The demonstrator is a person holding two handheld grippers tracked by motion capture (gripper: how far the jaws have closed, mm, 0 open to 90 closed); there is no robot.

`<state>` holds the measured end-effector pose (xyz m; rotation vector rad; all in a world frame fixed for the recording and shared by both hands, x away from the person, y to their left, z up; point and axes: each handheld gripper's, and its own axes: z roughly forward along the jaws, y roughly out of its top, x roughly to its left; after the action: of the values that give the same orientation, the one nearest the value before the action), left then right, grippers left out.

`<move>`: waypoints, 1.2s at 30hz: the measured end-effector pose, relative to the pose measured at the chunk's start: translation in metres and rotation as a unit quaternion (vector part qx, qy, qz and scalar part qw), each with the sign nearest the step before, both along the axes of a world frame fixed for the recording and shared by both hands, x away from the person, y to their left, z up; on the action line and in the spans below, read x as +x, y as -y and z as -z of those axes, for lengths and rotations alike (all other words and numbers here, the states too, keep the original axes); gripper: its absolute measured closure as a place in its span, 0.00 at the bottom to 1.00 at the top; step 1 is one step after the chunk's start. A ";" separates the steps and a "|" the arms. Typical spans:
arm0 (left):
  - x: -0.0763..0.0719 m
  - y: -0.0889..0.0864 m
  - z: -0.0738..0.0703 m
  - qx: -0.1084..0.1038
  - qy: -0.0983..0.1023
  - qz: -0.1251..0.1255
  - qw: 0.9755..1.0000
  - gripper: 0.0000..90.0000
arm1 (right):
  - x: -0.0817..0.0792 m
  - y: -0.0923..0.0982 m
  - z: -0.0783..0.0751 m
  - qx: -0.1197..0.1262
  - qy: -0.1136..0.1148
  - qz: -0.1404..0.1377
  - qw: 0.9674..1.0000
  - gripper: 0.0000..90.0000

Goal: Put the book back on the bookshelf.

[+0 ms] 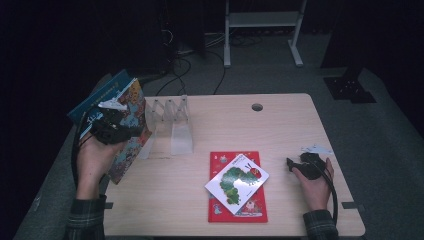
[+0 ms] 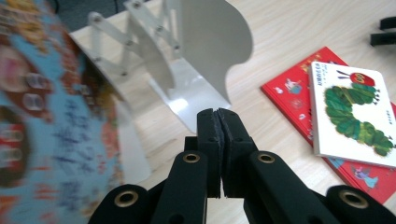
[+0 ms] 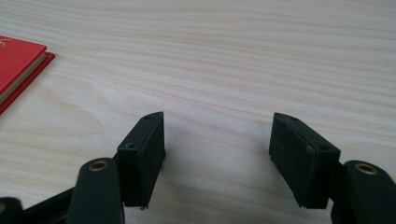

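A person's left hand holds my left gripper (image 1: 135, 131) above the table's left edge; its jaws are pressed together with nothing between them (image 2: 219, 116). Right beside it stands a tilted colourful picture book (image 1: 131, 102), blurred at the left of the left gripper view (image 2: 51, 116), against the left end of a white expandable book rack (image 1: 175, 122) (image 2: 205, 51). Whether the book rests on the rack I cannot tell. A white caterpillar book (image 1: 237, 181) (image 2: 350, 112) lies askew on a red book (image 1: 220, 207). My right gripper (image 1: 290, 164) rests open on bare wood (image 3: 217, 140).
A blue book (image 1: 97, 97) sticks out behind the colourful one, past the table's left edge. The wooden table (image 1: 280, 130) has a cable hole (image 1: 257, 107) near its far edge. Cables and a white frame stand on the dark floor beyond. The red book's corner (image 3: 18, 60) lies left of the right jaws.
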<state>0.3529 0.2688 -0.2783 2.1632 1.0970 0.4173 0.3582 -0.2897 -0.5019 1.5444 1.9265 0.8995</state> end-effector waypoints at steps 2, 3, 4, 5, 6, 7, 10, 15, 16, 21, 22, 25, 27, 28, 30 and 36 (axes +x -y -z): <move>-0.004 0.007 0.010 -0.004 0.002 0.006 1.000 0.98 | 0.000 0.000 0.000 0.000 0.000 -0.001 1.000 0.38; -0.005 0.010 0.015 -0.007 0.003 0.010 1.000 0.98 | 0.000 0.000 0.000 0.000 0.000 -0.001 1.000 0.38; -0.007 0.015 0.022 -0.006 0.003 0.014 1.000 0.98 | 0.000 0.000 0.000 0.000 0.000 -0.002 1.000 0.38; -0.008 0.017 0.026 -0.006 0.004 0.015 1.000 0.98 | 0.000 0.000 0.000 0.000 0.000 -0.002 1.000 0.38; -0.009 0.021 0.033 -0.007 0.001 0.019 1.000 0.97 | 0.000 0.000 0.000 0.000 0.000 -0.002 1.000 0.37; -0.010 0.023 0.039 -0.009 0.003 0.020 1.000 0.97 | 0.000 0.000 0.000 0.000 -0.001 -0.004 1.000 0.36; -0.012 0.029 0.056 -0.017 0.002 0.027 0.999 0.93 | -0.001 0.000 0.000 -0.001 -0.003 -0.005 1.000 0.36; -0.018 0.043 0.086 -0.031 -0.003 0.038 0.999 0.90 | -0.002 0.000 0.000 -0.001 -0.002 -0.008 1.000 0.37; -0.019 0.046 0.092 -0.030 -0.002 0.040 0.999 0.88 | -0.003 0.000 0.000 -0.001 -0.002 -0.010 1.000 0.37; -0.022 0.058 0.121 -0.012 -0.003 0.052 0.999 0.75 | -0.003 0.000 0.000 -0.002 -0.002 -0.014 1.000 0.34; -0.022 0.060 0.127 -0.006 -0.003 0.053 0.999 0.75 | -0.004 0.000 0.000 0.000 -0.003 -0.014 1.000 0.32; -0.024 0.065 0.145 0.009 -0.001 0.055 0.998 0.66 | -0.003 0.000 0.000 -0.003 -0.008 -0.021 1.000 0.26; -0.025 0.066 0.154 0.010 0.000 0.056 0.998 0.61 | -0.003 0.000 0.000 -0.003 -0.008 -0.021 1.000 0.26; -0.025 0.067 0.160 0.016 -0.004 0.055 0.998 0.59 | -0.003 0.000 0.000 -0.003 -0.008 -0.021 1.000 0.26; -0.025 0.068 0.169 0.016 -0.008 0.058 0.998 0.55 | -0.004 0.000 0.000 -0.002 -0.007 -0.021 1.000 0.30; -0.024 0.066 0.186 0.016 -0.017 0.063 0.998 0.37 | -0.011 -0.002 -0.002 -0.001 -0.001 -0.030 1.000 0.53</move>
<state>0.3290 0.2025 -0.4639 2.2600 0.9708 0.3440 0.3469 -0.2881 -0.5002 1.4942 1.9833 0.9222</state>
